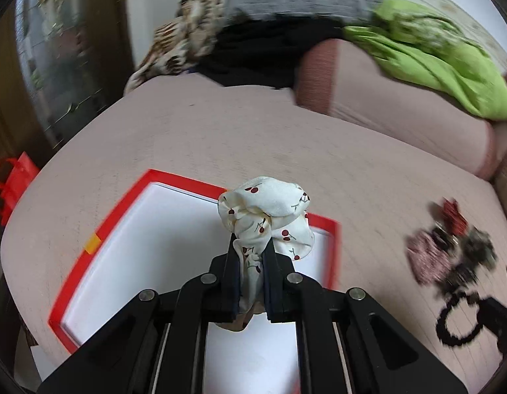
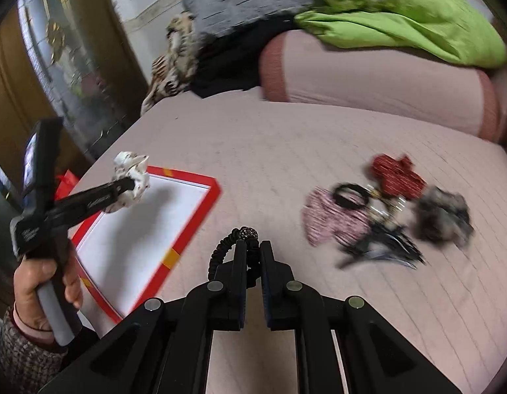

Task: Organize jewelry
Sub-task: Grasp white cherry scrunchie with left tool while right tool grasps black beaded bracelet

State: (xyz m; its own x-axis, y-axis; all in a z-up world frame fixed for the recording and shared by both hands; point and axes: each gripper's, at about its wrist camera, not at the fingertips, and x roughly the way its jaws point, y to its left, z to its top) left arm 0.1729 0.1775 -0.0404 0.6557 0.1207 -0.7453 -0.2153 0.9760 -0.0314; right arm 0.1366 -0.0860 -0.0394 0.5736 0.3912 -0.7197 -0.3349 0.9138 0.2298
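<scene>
Left tongs [image 1: 250, 259] sit right up against the lens, clamped on a white cherry-print scrunchie [image 1: 266, 216] that bunches up past the tips. Under them is the red-rimmed box [image 1: 122, 207], white inside, and I can't see anything lying in it, though the tongs cover part of the floor. Off to the right of those tongs, on the pink bedspread [image 1: 220, 138], there's a blurry heap of hair ties [image 1: 450, 249].

Right tongs [image 2: 253, 246] are closed on a black coiled hair tie [image 2: 227, 246] with a sparkly bead at the top. This camera catches stuff the other one misses: the hand [image 2: 39, 285] gripping the left handle, far left, with the scrunchie hanging over the box's near corner. Right of the tongs, well apart, the pile breaks into a pink scrunchie [image 2: 332, 220], a red bow [image 2: 398, 174] and a dark grey scrunchie [image 2: 444, 213].
</scene>
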